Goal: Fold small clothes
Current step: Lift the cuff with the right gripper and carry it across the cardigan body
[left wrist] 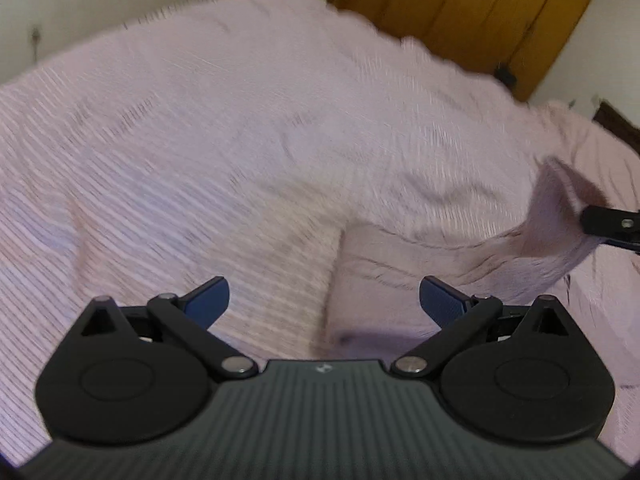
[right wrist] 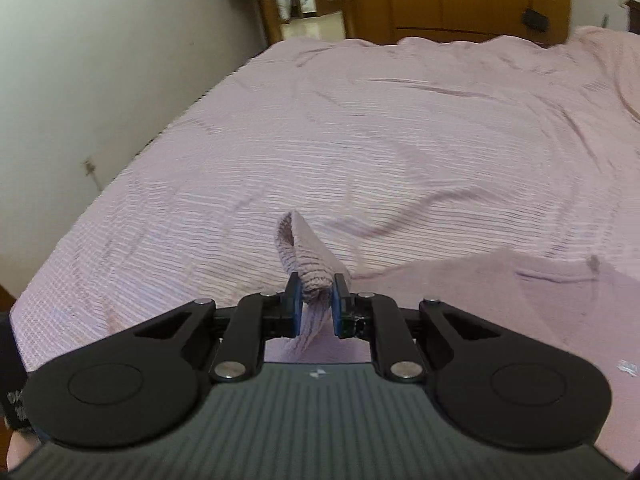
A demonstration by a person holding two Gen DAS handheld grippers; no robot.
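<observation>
**Ana:** Between the fingers of the right gripper (right wrist: 316, 300) sits a bunched fold of the pink knitted garment (right wrist: 304, 256). Both blue pads (right wrist: 295, 304) press on it from either side, so that one is clamped tight on the cloth.

**Ben:** And where does the cloth go from there?

**Ana:** A ribbed loop of it stands up just beyond the fingertips, and a strip hangs down behind them, toward the gripper's body. Off to the right of the fingers, more of the same pink fabric spreads low across the striped bedspread (right wrist: 360, 140).

**Ben:** What about the other one?

**Ana:** On the left gripper (left wrist: 324, 300) the fingers stand wide apart, nothing between them. Ahead of them and slightly right, the garment lies on the bed as a soft folded mass, its near edge just past the right fingertip (left wrist: 442, 300).

**Ben:** Does it touch that finger?

**Ana:** I can't tell; the view is blurred. From that mass a band of fabric rises to the far right, up to the black tip of the right gripper at the frame's edge.

**Ben:** Anything beyond the bed?

**Ana:** Wooden wardrobe doors (left wrist: 480, 8) well past the fingers, and a pale wall (right wrist: 100, 60) to their left.
</observation>
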